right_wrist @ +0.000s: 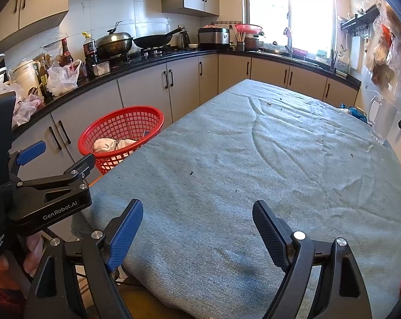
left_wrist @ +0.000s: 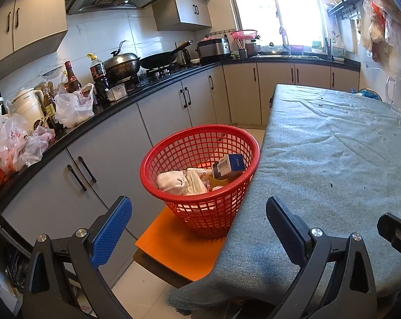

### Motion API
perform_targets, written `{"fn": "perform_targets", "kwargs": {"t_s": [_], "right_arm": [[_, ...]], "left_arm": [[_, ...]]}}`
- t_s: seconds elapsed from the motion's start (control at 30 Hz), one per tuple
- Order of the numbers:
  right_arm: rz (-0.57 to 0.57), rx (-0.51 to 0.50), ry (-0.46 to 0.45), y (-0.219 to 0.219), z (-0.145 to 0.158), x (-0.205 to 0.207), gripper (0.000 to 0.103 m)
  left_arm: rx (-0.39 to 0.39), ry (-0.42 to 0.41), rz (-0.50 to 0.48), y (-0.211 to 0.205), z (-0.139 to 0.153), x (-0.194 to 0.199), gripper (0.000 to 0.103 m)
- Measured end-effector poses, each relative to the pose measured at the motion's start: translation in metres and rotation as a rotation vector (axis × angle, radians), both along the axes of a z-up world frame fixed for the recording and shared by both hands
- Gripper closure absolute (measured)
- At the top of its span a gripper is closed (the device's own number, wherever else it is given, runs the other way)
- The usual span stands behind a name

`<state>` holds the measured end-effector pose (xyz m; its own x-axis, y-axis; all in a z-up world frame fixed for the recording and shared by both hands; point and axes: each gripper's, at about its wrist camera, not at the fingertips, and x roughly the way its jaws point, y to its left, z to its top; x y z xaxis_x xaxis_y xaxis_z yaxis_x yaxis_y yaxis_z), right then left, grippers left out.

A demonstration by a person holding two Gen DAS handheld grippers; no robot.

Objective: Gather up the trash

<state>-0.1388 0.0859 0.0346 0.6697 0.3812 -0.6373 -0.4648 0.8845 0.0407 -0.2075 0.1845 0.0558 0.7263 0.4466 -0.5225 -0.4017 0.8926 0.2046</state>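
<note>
Left wrist view: the left tongs hang spread and empty, the red basket of trash straight ahead, beside the cloth-covered surface.

Right wrist view: the right tongs are spread, empty, over the surface; the basket lies far left, nearer the left tongs.
</note>
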Motion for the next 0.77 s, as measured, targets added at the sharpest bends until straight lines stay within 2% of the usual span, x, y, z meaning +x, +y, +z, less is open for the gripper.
{"fn": "perform_targets", "kwargs": {"t_s": [0.53, 0.67, 0.77], "right_arm": [[-0.060, 0.040, 0.031, -0.032, -0.008, 0.014, 0.015], [-0.122, 0.055, 0.045, -0.054, -0.011, 0.022, 0.012], [-0.206, 0.044, 0.058, -0.080, -0.015, 0.034, 0.011]], "left_arm": [[0.021, 0.037, -0.055, -0.027, 0.002, 0.024, 0.002], [0.032, 0.054, -0.109, -0.046, 0.003, 0.039, 0.002], [-0.007, 0.078, -0.197, -0.068, 0.004, 0.057, 0.002]]}}
